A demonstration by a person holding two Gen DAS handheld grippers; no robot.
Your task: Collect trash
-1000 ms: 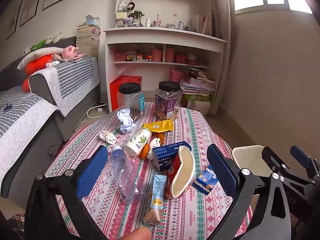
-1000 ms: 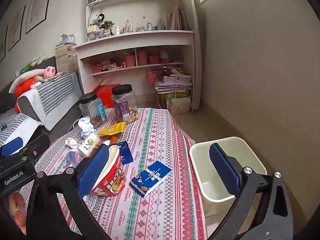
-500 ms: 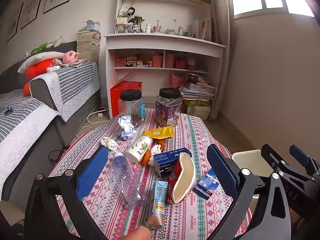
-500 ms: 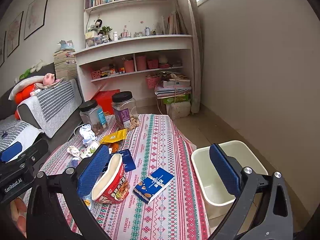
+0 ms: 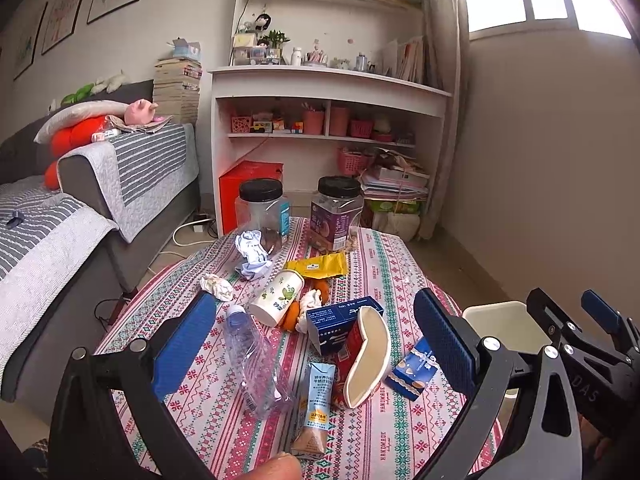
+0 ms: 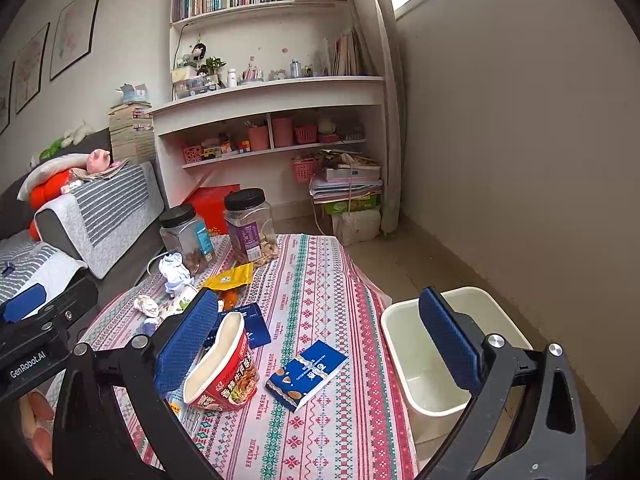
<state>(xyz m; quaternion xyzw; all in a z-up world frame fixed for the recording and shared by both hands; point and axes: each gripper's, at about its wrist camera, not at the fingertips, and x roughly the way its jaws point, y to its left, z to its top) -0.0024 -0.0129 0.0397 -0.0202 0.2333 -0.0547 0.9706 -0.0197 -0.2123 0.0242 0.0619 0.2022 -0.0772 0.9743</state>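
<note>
above the littered table point(image 5: 384, 256), both jaws gape.

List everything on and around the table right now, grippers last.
bin: 1, cream, floor at the table's right edge
noodle cup: 1, red, on its side, table front
biscuit box: 1, blue, beside the cup, nearest the bin
blue carton: 1, behind the cup
bottle: 1, clear, lying, front left
drink pouch: 1, pale blue, front
paper cup: 1, white and green, on its side, centre
yellow packet: 1, centre back
tissues: 2 or more, white, crumpled, left
jars: 2, black lids, far end
left gripper: jaws open
right gripper: jaws open
</note>
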